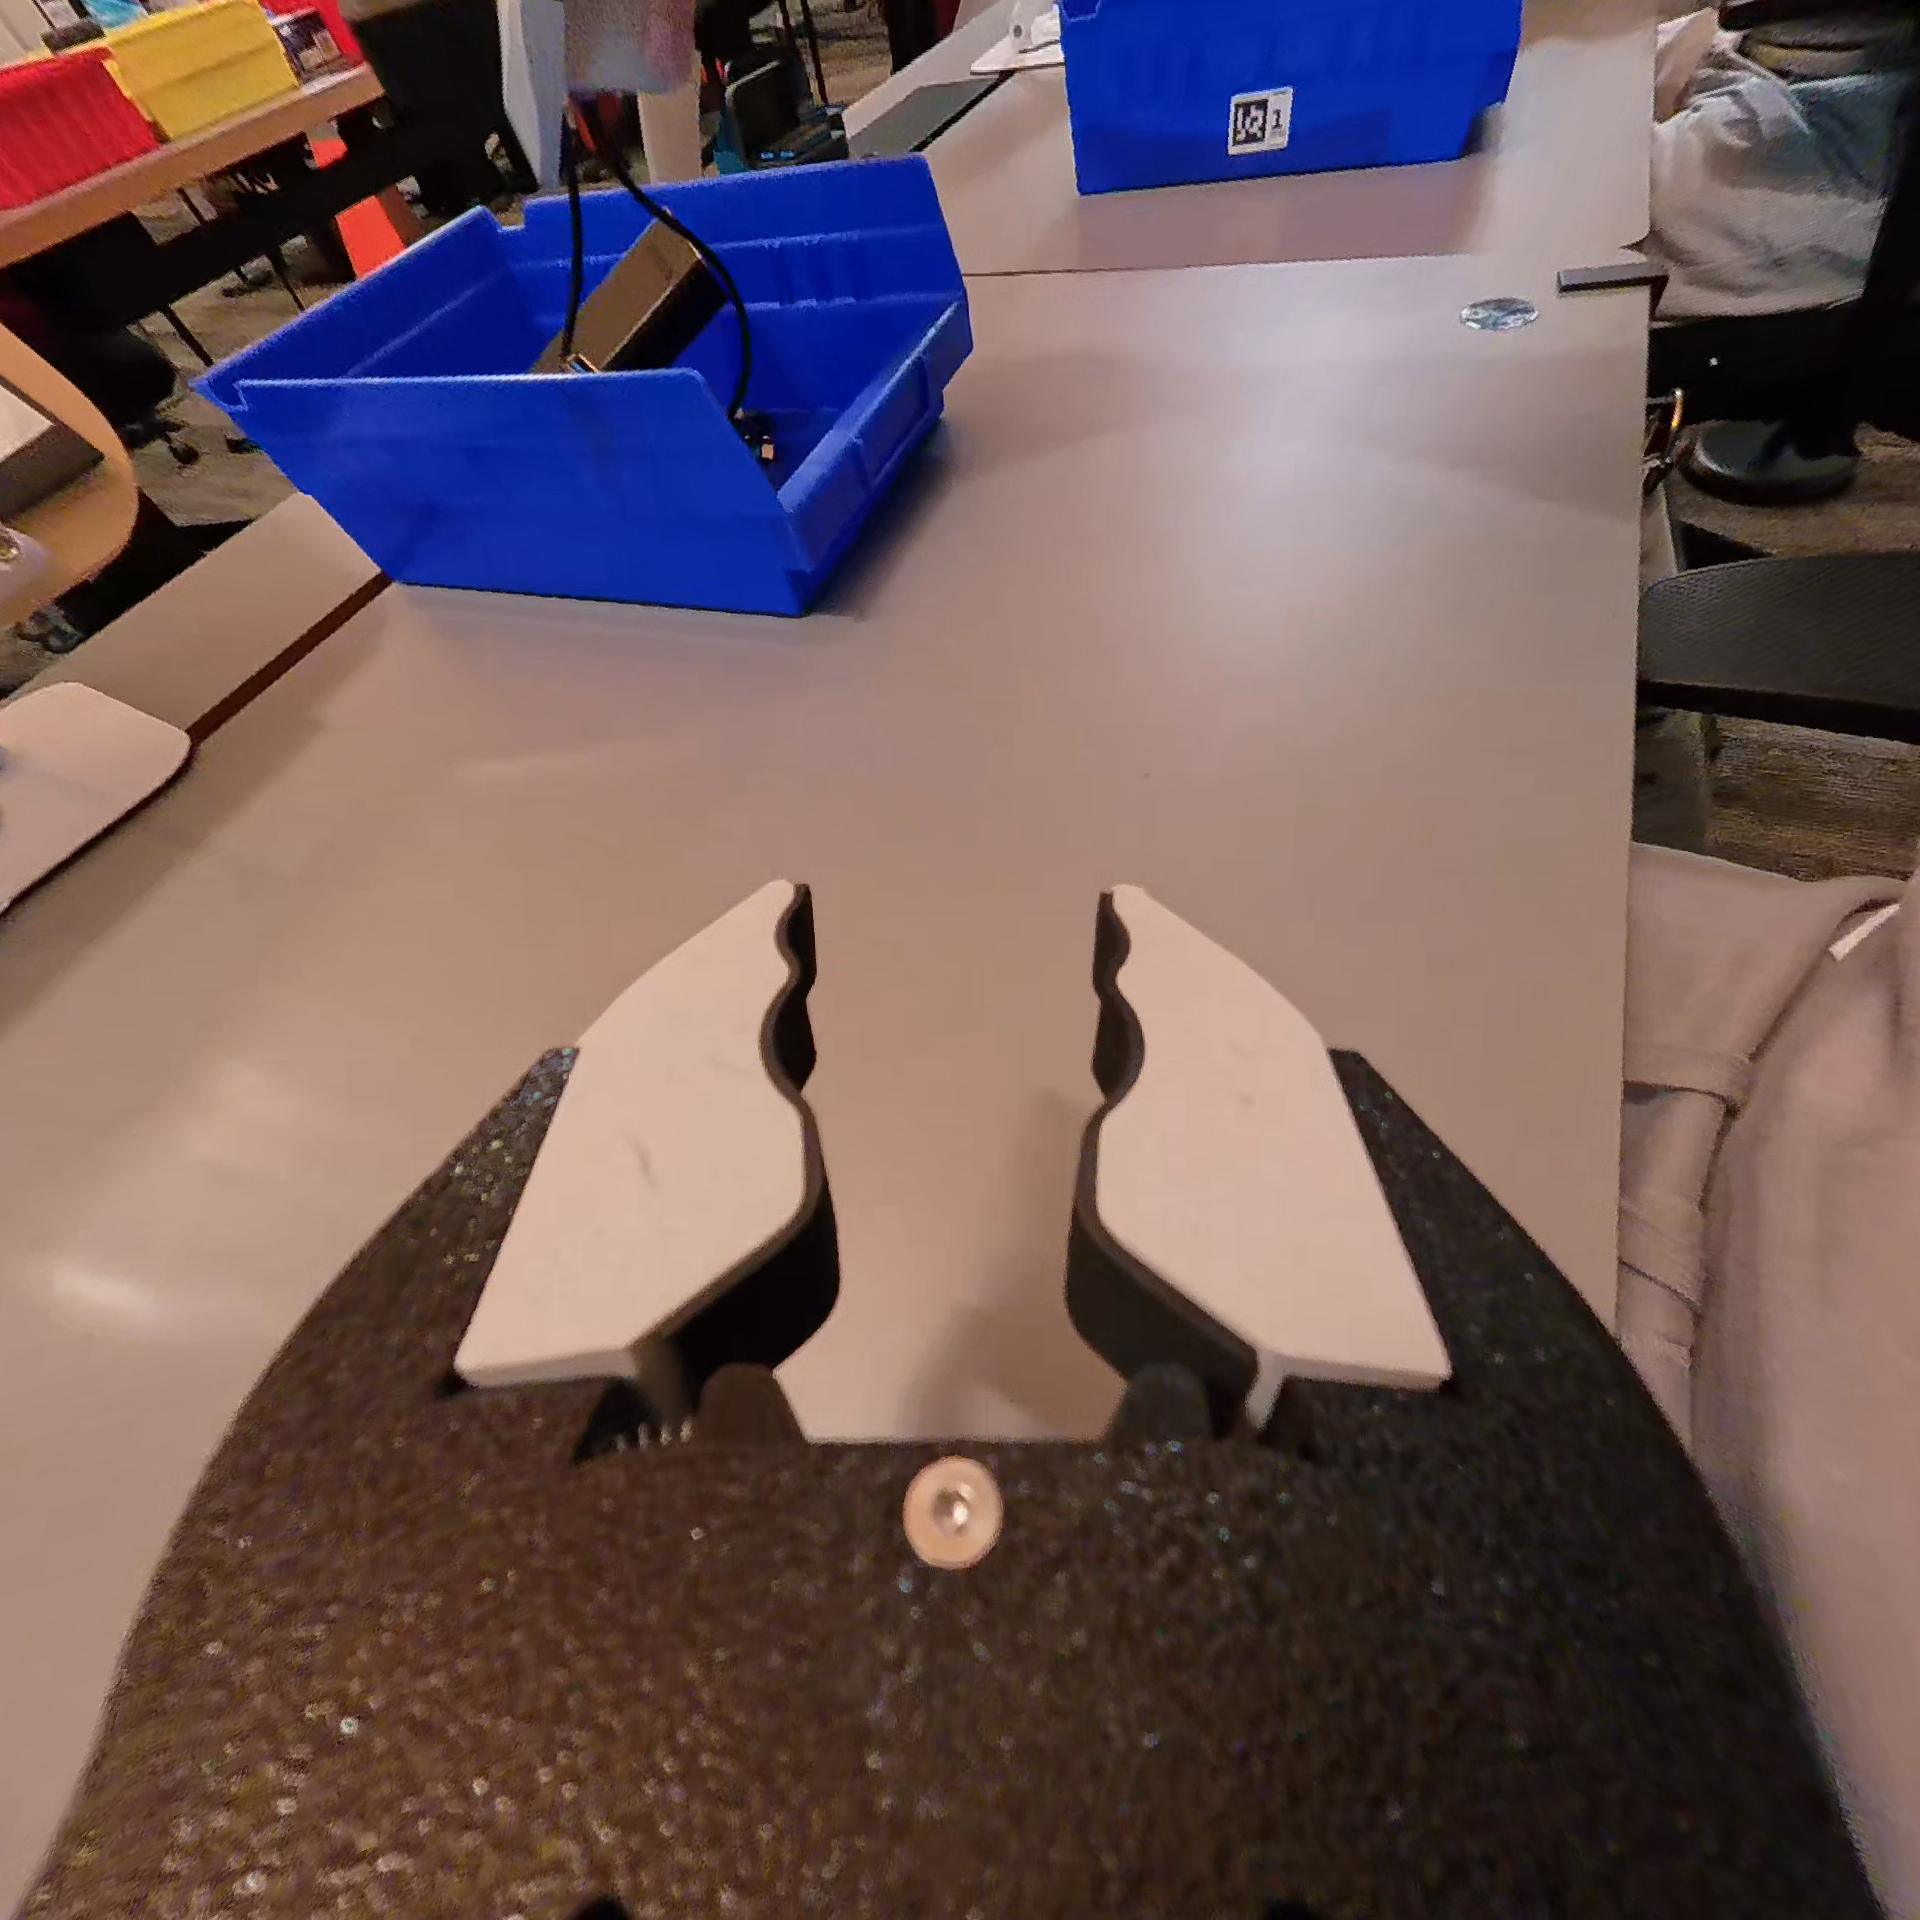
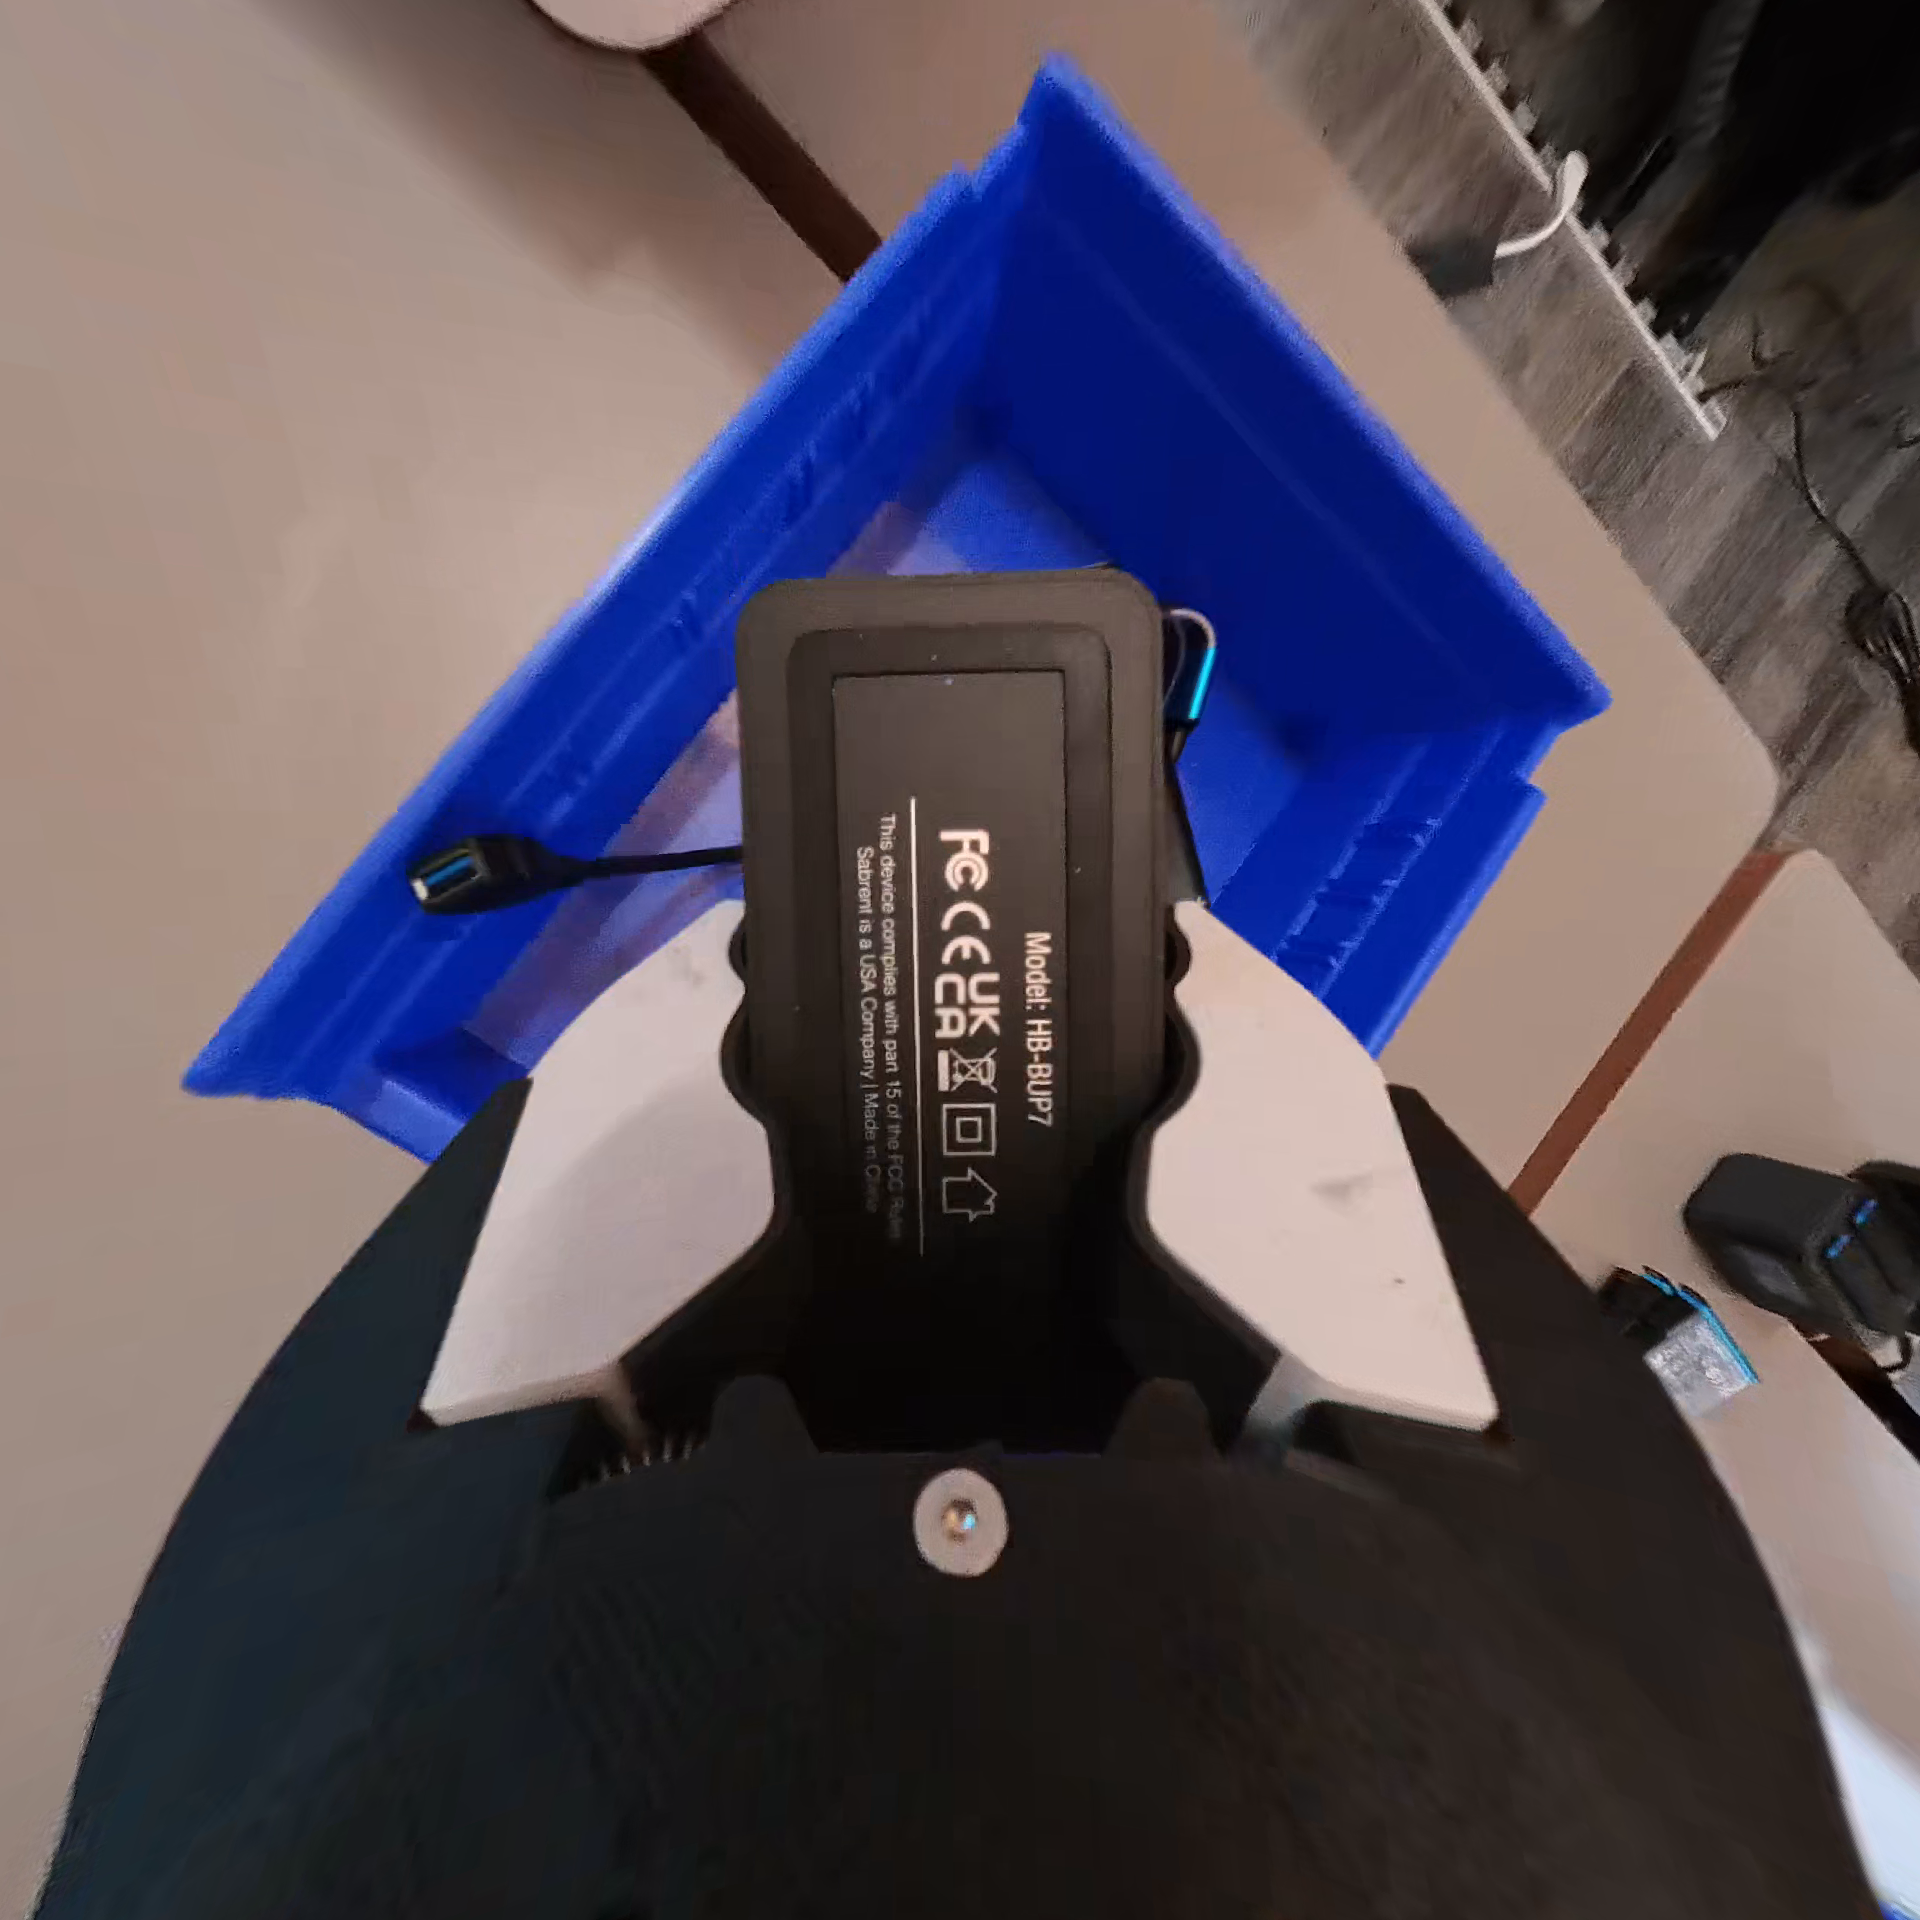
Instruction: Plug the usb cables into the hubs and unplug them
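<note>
My right gripper [image 2: 956,914] is shut on a black USB hub [image 2: 951,935], label side up, and holds it over the blue bin [image 2: 1299,540]. A black cable with a blue-tipped plug [image 2: 457,875] hangs from the hub's left side into the bin. Another blue connector [image 2: 1195,675] shows at the hub's right edge. In the left wrist view a black hub [image 1: 644,301] with black cables [image 1: 740,312] stands tilted in the blue bin [image 1: 582,499]. My left gripper [image 1: 956,899] is open and empty, low over the grey table [image 1: 1247,623], well short of the bin.
A second black hub with blue ports [image 2: 1808,1236] and a loose connector [image 2: 1694,1340] lie on the table at the right. A second blue bin [image 1: 1278,94] stands at the back. Red [image 1: 62,125] and yellow [image 1: 197,62] bins stand far left. A black chair [image 1: 1787,634] is beside the table's right edge.
</note>
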The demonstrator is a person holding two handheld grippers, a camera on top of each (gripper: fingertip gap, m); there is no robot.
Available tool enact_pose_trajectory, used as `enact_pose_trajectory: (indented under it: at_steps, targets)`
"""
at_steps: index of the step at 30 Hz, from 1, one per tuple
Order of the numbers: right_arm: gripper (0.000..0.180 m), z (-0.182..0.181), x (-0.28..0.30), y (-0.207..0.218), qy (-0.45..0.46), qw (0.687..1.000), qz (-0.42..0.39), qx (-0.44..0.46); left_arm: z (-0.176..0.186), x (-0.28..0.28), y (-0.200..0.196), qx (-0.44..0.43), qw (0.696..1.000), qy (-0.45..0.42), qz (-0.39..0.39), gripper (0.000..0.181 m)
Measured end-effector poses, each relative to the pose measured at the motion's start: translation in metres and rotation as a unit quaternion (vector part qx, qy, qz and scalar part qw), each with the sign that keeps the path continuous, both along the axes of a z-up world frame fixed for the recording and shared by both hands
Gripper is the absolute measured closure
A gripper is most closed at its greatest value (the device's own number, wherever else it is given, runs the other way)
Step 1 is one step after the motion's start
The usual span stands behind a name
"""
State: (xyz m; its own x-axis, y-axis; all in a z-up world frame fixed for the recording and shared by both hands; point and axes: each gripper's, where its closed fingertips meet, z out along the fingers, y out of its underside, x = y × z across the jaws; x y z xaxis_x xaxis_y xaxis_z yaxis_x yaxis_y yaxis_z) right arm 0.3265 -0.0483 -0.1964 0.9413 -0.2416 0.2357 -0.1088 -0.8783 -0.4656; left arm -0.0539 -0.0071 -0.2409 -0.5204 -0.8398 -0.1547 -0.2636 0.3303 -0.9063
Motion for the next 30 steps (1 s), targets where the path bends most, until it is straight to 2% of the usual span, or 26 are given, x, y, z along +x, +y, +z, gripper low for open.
enact_pose_trajectory:
  at_steps: [5,8,11,17,22,24,27,30]
  targets:
    - [0.107,-0.043,0.008,0.006,0.02,0.999,-0.023,-0.041,-0.009,0.005,-0.004,-0.007,1.0,0.013,-0.005,0.129]
    - [0.108,-0.066,0.015,0.0,-0.013,0.996,-0.025,-0.089,-0.016,0.006,-0.008,-0.009,1.0,0.024,-0.014,0.129]
    - [0.108,-0.08,0.019,0.001,-0.048,0.994,-0.02,-0.1,-0.023,0.009,-0.009,-0.006,0.999,0.033,-0.016,0.129]
    - [0.108,-0.092,0.02,-0.002,-0.14,0.974,0.048,-0.171,-0.02,0.023,-0.01,-0.024,0.999,0.034,-0.003,0.13]
    - [0.099,-0.067,0.01,-0.005,-0.134,0.978,0.068,-0.142,-0.003,0.059,-0.01,-0.006,1.0,0.008,0.027,0.129]
    - [0.091,-0.046,0.001,-0.007,-0.129,0.984,0.071,-0.101,0.008,0.08,-0.017,-0.021,0.999,0.006,0.041,0.122]
    - [0.091,-0.011,-0.019,-0.019,-0.118,0.991,0.065,-0.025,0.023,0.115,-0.036,-0.075,0.996,-0.006,0.056,0.112]
    - [0.091,0.016,-0.052,-0.037,-0.077,0.993,0.038,0.086,0.017,0.157,-0.05,-0.097,0.991,-0.012,0.088,0.1]
